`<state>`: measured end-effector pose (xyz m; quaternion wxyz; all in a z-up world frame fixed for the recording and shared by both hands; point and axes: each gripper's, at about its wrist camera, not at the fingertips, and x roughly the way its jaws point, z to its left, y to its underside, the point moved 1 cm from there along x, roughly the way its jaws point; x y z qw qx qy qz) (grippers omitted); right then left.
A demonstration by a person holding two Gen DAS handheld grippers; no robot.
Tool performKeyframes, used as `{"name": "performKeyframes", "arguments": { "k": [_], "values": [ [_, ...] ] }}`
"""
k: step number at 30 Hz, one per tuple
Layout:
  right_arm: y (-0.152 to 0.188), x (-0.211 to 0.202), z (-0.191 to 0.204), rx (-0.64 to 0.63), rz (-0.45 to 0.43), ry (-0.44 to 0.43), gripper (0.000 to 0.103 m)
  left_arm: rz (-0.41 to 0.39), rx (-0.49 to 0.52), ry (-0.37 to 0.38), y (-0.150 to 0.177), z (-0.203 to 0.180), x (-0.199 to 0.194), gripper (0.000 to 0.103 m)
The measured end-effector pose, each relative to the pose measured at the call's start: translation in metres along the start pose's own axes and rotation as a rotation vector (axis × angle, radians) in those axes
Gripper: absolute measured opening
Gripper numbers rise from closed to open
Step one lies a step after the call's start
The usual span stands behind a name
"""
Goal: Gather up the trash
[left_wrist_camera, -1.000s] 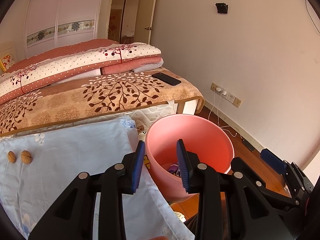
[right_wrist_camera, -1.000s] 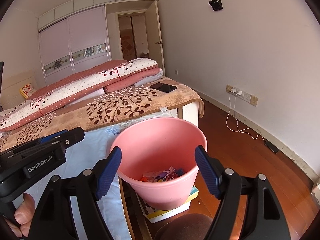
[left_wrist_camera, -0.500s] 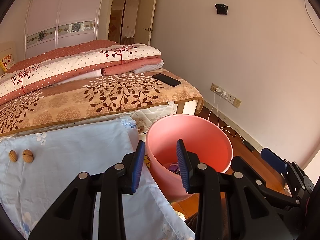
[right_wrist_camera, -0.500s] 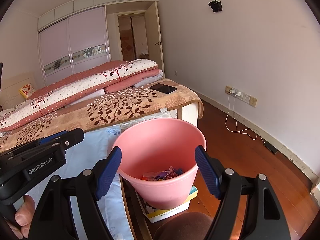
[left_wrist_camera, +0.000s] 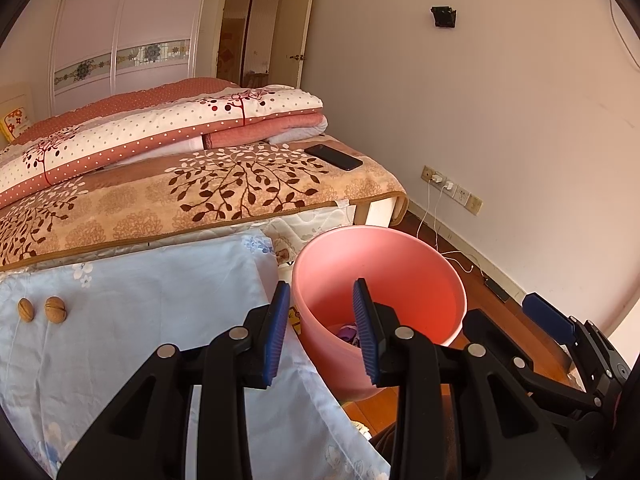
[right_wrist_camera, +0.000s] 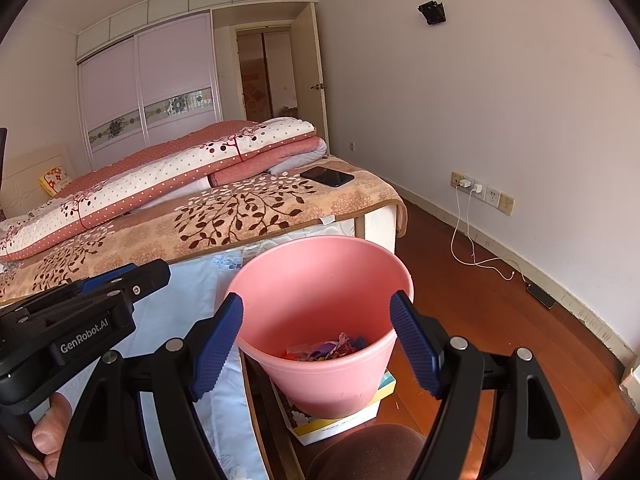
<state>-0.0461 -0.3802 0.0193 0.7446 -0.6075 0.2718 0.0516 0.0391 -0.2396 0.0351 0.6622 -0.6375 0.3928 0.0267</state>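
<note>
A pink bucket (left_wrist_camera: 400,276) stands on a tissue box beside a table with a light blue cloth (left_wrist_camera: 152,304). Colourful scraps of trash (right_wrist_camera: 328,350) lie in the bucket (right_wrist_camera: 320,280). Two walnuts (left_wrist_camera: 42,309) lie on the cloth at the left. My left gripper (left_wrist_camera: 322,334) is open and empty, over the cloth's edge and the bucket's near rim. My right gripper (right_wrist_camera: 318,340) is wide open and empty, in front of the bucket, its fingers on either side. The left gripper's body (right_wrist_camera: 80,320) shows at the left of the right wrist view.
A bed with a leaf-pattern blanket (left_wrist_camera: 200,200) and folded quilts lies behind the table, a black phone (left_wrist_camera: 334,157) on it. A tissue box (right_wrist_camera: 340,416) sits under the bucket. Charger cables (right_wrist_camera: 480,256) trail on the wooden floor by the right wall.
Almost nothing moved. The left wrist view has shifted slightly, so the walnuts and bucket sit a touch further right. Both grippers remain open.
</note>
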Motion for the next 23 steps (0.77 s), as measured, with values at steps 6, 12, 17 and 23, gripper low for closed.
{"name": "performKeyframes", "arguments": {
  "k": [6, 12, 17, 23],
  "values": [
    [-0.0001, -0.0007, 0.0007, 0.0, 0.003, 0.0, 0.074, 0.005, -0.003, -0.004, -0.0002, 0.0002, 0.0042, 0.033],
    [0.0004, 0.0008, -0.0002, 0.001, 0.007, 0.001, 0.074, 0.002, -0.003, -0.007, 0.0007, -0.0005, 0.0046, 0.033],
    [0.0005, 0.001, -0.0002, 0.001, 0.008, 0.001, 0.074, 0.009, 0.01, -0.014, 0.0024, -0.0023, 0.0062, 0.033],
    [0.0016, 0.0018, 0.0004, -0.001, 0.009, 0.0, 0.074, 0.008, 0.013, -0.017, 0.0024, -0.0016, 0.006, 0.033]
  ]
}}
